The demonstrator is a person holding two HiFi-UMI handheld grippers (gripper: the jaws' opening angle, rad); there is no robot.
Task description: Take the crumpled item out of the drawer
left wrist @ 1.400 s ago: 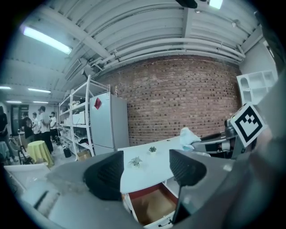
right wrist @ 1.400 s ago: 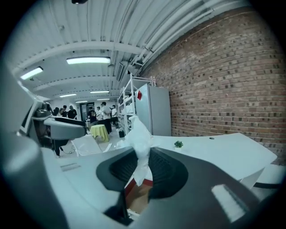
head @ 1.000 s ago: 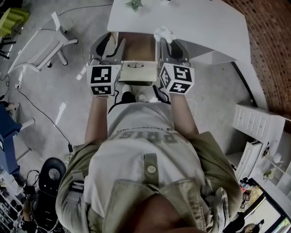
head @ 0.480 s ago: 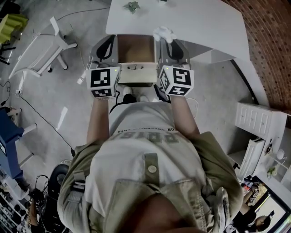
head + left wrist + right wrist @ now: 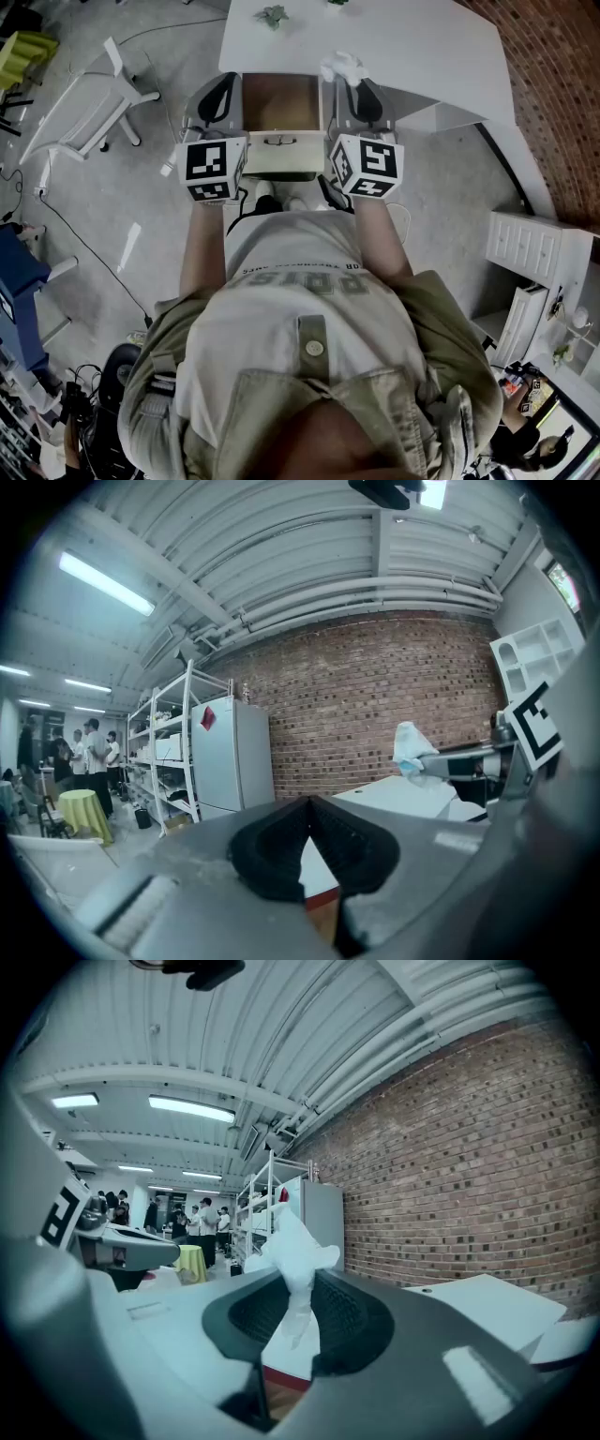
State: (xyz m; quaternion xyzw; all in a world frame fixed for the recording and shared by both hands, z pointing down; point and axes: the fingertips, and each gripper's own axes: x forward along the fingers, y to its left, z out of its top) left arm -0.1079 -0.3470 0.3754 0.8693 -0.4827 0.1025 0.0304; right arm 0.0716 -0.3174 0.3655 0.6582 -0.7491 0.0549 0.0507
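The crumpled white item (image 5: 341, 67) (image 5: 296, 1258) sticks up from my right gripper (image 5: 352, 82) (image 5: 292, 1314), which is shut on its lower end and holds it over the front edge of the white table (image 5: 412, 47). The drawer (image 5: 278, 101) below the table stands pulled out; what shows of its brown inside is bare, and its pale front with a handle (image 5: 279, 141) faces me. My left gripper (image 5: 223, 86) (image 5: 309, 806) hovers at the drawer's left side, shut with nothing between its pads. In the left gripper view the crumpled item (image 5: 411, 746) shows at the right.
A small green thing (image 5: 273, 13) lies at the table's far edge. A white frame (image 5: 94, 84) stands on the floor to the left, with cables near it. A white shelf unit (image 5: 525, 262) stands to the right. A brick wall (image 5: 375, 714), a fridge (image 5: 230, 752) and people are far behind.
The left gripper's jaws have come together, with nothing in them. Both grippers have edged slightly away from me, and the crumpled item has gone with the right one.
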